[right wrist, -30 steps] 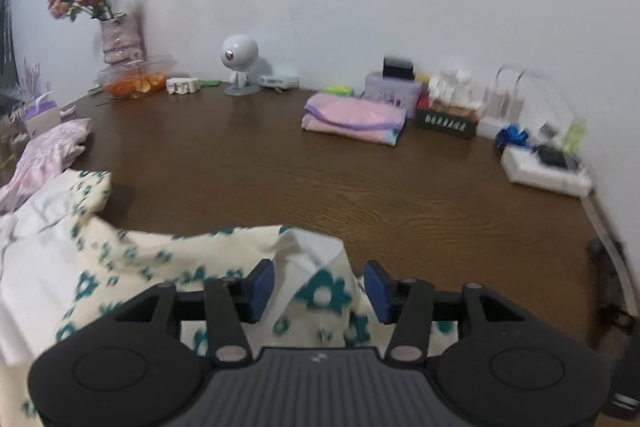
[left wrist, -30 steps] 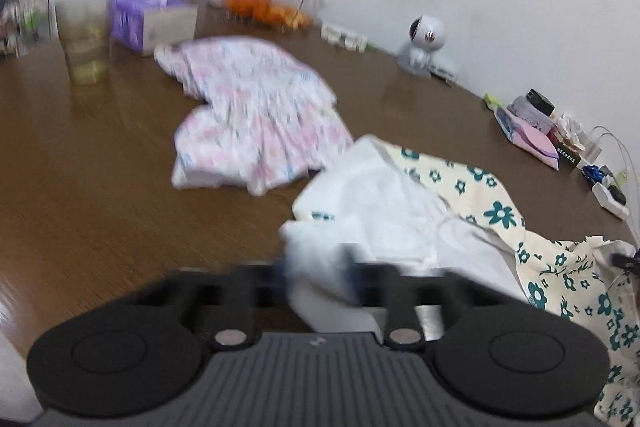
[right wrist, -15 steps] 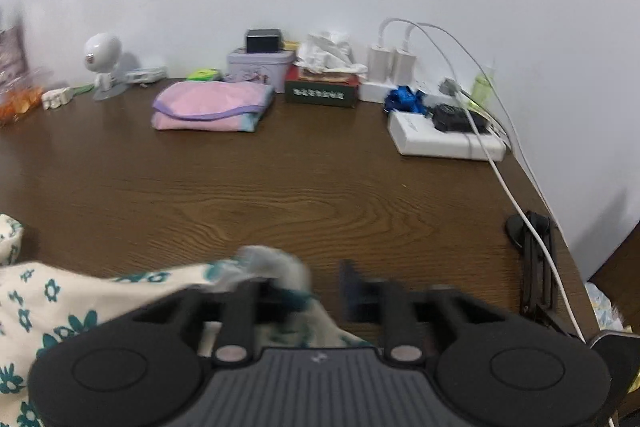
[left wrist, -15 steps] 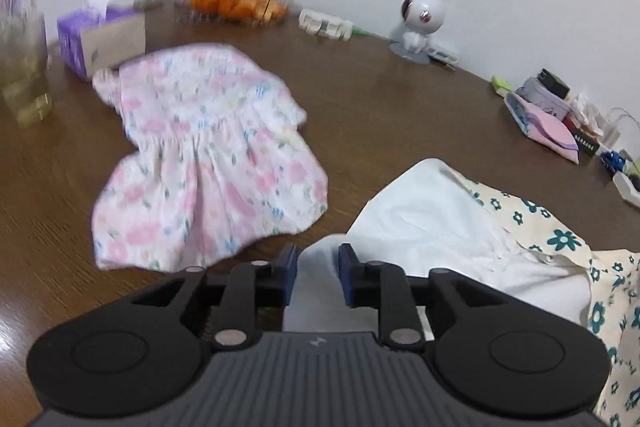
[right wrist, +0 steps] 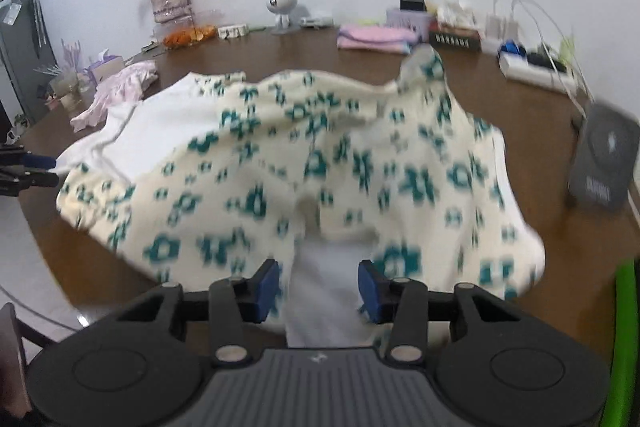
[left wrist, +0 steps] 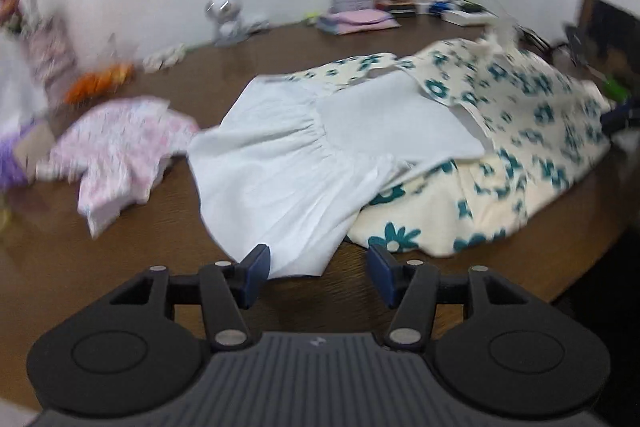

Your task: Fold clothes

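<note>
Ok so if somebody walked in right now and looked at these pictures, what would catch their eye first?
Probably the cream dress with teal flowers, spread across the middle of the brown table with its white lining turned out on one side. Next, the pink floral dress crumpled just beyond that white side. The left gripper has just been opening, nothing pinched; the right gripper straddles the near white hem.

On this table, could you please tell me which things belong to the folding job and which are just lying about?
For the job:
- floral dress
- pink dress
- folded pink cloth

Lying about:
- vase
- small camera
- tissue box
- power strip
</note>
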Available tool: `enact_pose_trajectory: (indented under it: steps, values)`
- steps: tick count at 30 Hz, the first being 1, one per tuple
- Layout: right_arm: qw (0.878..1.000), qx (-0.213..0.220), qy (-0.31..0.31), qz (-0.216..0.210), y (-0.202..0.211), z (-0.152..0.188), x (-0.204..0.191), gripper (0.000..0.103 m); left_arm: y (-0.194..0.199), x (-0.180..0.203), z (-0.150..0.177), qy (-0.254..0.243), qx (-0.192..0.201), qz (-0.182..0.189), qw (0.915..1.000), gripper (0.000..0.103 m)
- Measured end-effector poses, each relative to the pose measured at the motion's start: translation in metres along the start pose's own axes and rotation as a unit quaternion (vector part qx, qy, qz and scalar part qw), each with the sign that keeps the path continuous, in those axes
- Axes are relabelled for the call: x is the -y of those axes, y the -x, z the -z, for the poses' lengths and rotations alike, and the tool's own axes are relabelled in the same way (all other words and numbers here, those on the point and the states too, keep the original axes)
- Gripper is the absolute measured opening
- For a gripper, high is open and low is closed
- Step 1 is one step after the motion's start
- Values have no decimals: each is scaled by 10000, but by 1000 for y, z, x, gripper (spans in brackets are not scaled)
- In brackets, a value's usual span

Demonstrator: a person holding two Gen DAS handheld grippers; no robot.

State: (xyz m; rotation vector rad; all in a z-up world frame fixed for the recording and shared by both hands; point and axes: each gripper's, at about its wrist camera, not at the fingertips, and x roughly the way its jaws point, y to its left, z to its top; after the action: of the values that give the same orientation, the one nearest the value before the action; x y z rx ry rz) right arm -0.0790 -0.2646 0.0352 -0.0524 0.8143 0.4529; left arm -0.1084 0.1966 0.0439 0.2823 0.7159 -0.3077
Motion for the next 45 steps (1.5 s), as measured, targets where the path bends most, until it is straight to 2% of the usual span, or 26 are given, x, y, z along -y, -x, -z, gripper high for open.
enact_pose_trajectory:
  steps: [2,4,5,6,8,9,12,14,16,18,20,21,22,23,24,26,27,30,33,35,36,37,38,39,42,45]
  values:
    - [10000,-53,-56,-13,3,11,2,41,-4,6,4,-467,176,5,9988,54]
    - [10000,-33,-64,40,6,19,1,40,-13,10,5,-911,153,-33,9957,32]
    - [9999,-14,-81,88,7,21,1,37,-19,9,4,-1061,53,13,9943,3]
    - [9998,27,-122,159,8,22,1,33,-21,5,3,-1097,6,117,9939,4]
    - [9993,103,-291,199,9,24,5,8,-21,-6,-3,-1113,28,278,9934,3]
    - [9988,91,-453,168,10,23,9,2,-11,-15,-12,-1053,159,367,9936,3]
    - [9934,306,-718,842,23,10,19,0,18,-38,-41,-958,544,588,9922,3]
    - [9897,450,-808,1094,35,-1,29,0,11,-48,-59,-1122,568,353,9914,3]
    - [9872,425,-651,1390,36,-9,33,0,-15,-49,-63,-1242,216,220,9918,5]
    - [9854,374,-513,1582,31,-14,30,0,-36,-51,-63,-1325,-66,185,9910,17]
    - [9897,535,-146,1322,37,-13,13,7,-29,-59,-61,-1081,40,329,9936,28]
    - [9915,669,65,1112,43,-10,3,9,-18,-64,-61,-863,246,526,9946,31]
    - [9930,737,221,899,46,-8,-5,22,-6,-63,-62,-785,445,865,9922,32]
    - [9948,697,289,680,46,-5,-12,42,7,-61,-62,-721,640,1216,9879,38]
    - [9962,643,336,491,45,-3,-17,46,19,-58,-63,-655,835,1564,9820,43]
    - [9979,463,356,291,36,3,-23,44,18,-38,-64,-913,848,2171,9682,44]
    - [9983,390,327,269,31,6,-25,44,11,-31,-66,-1058,734,2315,9643,45]
    - [9993,239,199,188,22,16,-26,42,-18,-11,-64,-1431,431,2107,9660,46]
    - [9989,225,99,408,20,28,-26,40,-47,-21,-66,-1041,339,1939,9749,50]
    - [9978,276,-134,596,17,35,-23,31,-66,-31,-65,-780,232,2059,9752,45]
    - [9970,362,-266,636,16,35,-23,31,-74,-35,-64,-691,143,2134,9744,33]
    - [9961,399,-283,734,14,35,-24,25,-76,-34,-60,-692,77,2116,9749,26]
    - [9946,401,-172,940,11,35,-27,7,-78,-32,-56,-702,14,2090,9754,18]
    - [9931,381,-81,1104,9,35,-29,1,-80,-31,-52,-712,-50,2063,9759,15]
    - [9937,95,-117,1111,12,28,-22,0,-71,-26,-46,-627,-196,2328,9703,12]
    - [9921,-165,53,1240,18,28,-24,0,-58,-19,-35,-679,-217,2341,9696,11]
